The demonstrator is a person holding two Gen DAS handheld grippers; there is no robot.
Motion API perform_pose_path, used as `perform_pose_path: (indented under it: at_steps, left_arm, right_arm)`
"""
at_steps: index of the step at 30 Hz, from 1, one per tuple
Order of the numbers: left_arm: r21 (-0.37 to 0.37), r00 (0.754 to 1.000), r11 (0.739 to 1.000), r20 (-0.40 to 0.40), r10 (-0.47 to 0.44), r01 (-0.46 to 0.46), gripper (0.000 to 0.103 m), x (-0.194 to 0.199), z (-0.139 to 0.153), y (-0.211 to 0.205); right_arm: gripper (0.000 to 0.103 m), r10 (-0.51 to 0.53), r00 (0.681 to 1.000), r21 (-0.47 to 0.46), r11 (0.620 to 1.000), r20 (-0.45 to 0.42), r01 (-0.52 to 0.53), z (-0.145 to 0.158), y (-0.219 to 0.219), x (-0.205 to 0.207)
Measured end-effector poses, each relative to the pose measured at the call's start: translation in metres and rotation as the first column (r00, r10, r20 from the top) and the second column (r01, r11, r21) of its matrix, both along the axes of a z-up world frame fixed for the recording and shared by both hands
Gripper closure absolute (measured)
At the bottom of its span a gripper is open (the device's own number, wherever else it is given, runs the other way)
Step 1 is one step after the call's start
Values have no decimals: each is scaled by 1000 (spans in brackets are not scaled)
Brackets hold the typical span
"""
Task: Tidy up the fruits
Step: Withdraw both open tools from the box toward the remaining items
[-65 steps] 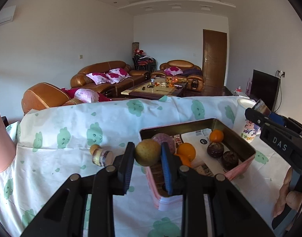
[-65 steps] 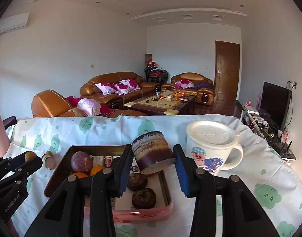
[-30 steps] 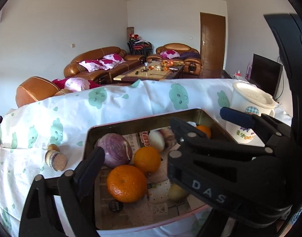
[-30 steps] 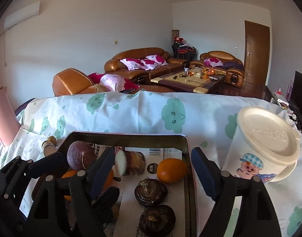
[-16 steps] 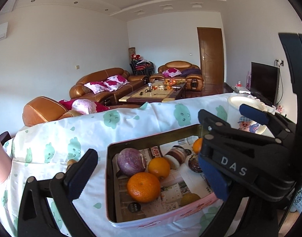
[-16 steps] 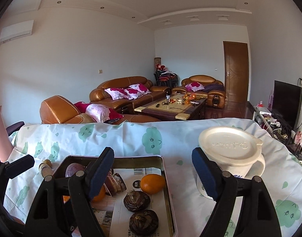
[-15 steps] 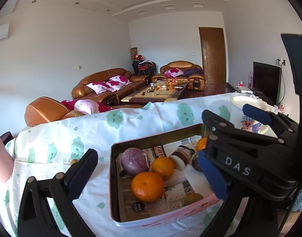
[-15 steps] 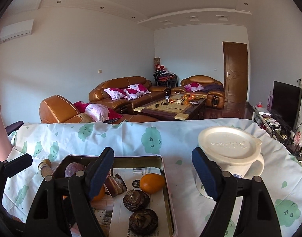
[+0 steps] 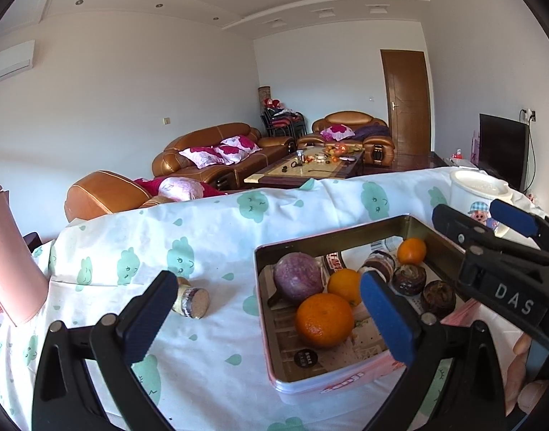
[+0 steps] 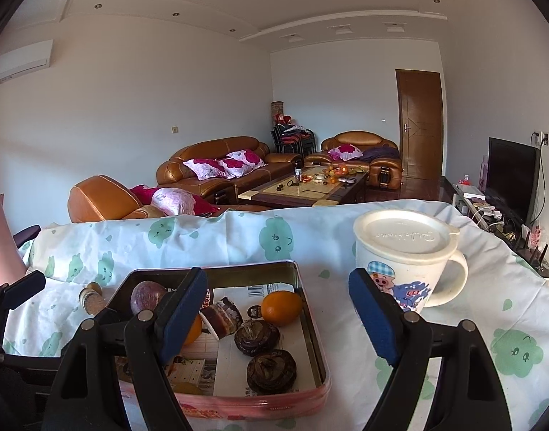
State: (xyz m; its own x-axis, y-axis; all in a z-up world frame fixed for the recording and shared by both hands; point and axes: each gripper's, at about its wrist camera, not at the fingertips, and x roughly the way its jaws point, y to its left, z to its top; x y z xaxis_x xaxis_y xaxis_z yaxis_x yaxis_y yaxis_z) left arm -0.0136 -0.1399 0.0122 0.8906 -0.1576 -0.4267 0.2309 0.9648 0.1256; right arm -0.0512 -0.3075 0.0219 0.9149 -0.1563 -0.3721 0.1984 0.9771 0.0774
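A pink metal tin sits on the cloth-covered table. It holds a purple fruit, three oranges, two dark brown fruits and a cut brown chunk. My left gripper hovers wide open in front of the tin's left wall, with nothing in its jaws. My right gripper is open and empty over the tin's right half. In the left wrist view the right gripper shows beyond the tin's right rim. Another cut chunk lies on the cloth left of the tin.
A white lidded cartoon mug stands close to the right of the tin. A pink jug is at the table's far left. The green-patterned tablecloth drops off at the far edge, with sofas beyond.
The left gripper let a yellow-brown fruit go into the tin and the right gripper let go of the brown chunk. Both have since drawn back and up from the tin, jaws wide.
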Motion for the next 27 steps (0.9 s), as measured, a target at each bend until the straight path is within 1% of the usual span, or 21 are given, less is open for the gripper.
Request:
perform_pose_path:
  at_steps: [4,16,21,23,25,27]
  left_arm:
    - [-8,1000,1000,-6,-7,7,0,-4,0,9]
    - [-36,1000,999,-24,-8,7,0,-13,-1,31]
    - [-35,999,999,-32,5,-6,0,-12,-2,45]
    - [-20,1000,1000,-28,12,-12,0,-9,-2,53]
    - [-1,999,999,-24,32,-32,0,-5,-2,63]
    - [-4,998,999,-34,54,-54,0,2,-3,80]
  right_arm:
    - [21,-19,1000,12,1000,-17,19,-2,2,-9]
    - [21,-67,998,-9,998,-10,67,0,21,-30]
    - [21,-46,999,-21,999,-27,45,0,37,-31]
    - [21,-29,999,-24,999,-32,28,0,46,-31]
    - [21,-8,999,-29,1000,-36,7,0,56,-30]
    - [21,15,999,-32,999,-37,-16,0,67,-28]
